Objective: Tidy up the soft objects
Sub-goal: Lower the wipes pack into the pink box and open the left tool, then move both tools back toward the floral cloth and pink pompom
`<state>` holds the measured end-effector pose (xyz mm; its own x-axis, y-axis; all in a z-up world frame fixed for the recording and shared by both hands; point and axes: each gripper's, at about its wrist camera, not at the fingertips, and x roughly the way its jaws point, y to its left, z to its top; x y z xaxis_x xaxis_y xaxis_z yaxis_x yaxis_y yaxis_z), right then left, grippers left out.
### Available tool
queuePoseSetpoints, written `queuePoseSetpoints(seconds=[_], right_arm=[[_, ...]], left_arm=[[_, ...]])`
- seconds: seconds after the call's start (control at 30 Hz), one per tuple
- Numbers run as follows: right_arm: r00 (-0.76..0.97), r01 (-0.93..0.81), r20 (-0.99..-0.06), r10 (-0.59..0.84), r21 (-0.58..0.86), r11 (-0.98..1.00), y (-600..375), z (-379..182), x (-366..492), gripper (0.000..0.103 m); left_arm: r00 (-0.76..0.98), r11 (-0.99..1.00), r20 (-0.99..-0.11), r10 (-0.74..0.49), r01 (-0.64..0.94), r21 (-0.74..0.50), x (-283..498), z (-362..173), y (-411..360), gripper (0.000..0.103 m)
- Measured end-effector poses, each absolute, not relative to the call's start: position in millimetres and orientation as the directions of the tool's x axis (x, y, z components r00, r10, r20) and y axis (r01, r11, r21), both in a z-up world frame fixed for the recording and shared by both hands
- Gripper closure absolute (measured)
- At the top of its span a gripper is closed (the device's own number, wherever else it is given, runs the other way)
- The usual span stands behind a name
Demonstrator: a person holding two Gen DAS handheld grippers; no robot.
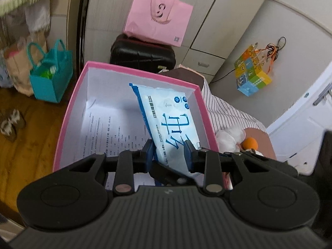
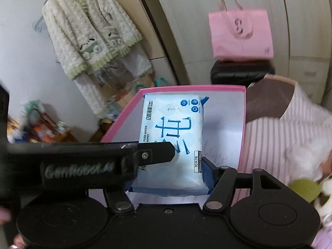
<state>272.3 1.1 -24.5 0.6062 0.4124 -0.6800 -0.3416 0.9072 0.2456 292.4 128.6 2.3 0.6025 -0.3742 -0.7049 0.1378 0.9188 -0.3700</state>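
Pink-rimmed cardboard box (image 1: 204,112) with a white interior stands on the striped bedding (image 1: 226,112); a printed sheet (image 1: 108,128) lies on its floor. Both grippers grasp one blue-and-white pack of wet wipes (image 1: 166,116), held tilted over the box's right half, its far end within the walls. The left gripper (image 1: 169,152) is closed to its narrowest, blue pads pinching the pack's near end. The right gripper (image 2: 172,172) stands about half open, clasping the pack across its width; its left finger is hidden behind the other tool. A white plush toy (image 1: 228,139) lies just right of the box.
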Motion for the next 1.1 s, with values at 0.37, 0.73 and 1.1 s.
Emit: queuePoseSetpoints(seconds=[0.37, 0.73, 1.1], right_arm=[[0.575, -0.326, -0.741, 0.347, 0.182, 0.928, 13, -35, 317, 0.034], [0.607, -0.346, -0.742, 0.283, 0.074, 0.935, 11, -31, 314, 0.03], [0.608, -0.408, -0.704, 0.367, 0.12, 0.905, -6, -1, 266, 0.029]], left_arm=[[0.559, 0.915, -0.737, -0.381, 0.111, -0.389, 335, -19, 130, 0.073], [0.57, 0.933, -0.744, -0.348, 0.133, -0.334, 329, -22, 127, 0.054], [0.637, 0.937, -0.688, -0.348, 0.221, -0.27, 267, 19, 144, 0.041]])
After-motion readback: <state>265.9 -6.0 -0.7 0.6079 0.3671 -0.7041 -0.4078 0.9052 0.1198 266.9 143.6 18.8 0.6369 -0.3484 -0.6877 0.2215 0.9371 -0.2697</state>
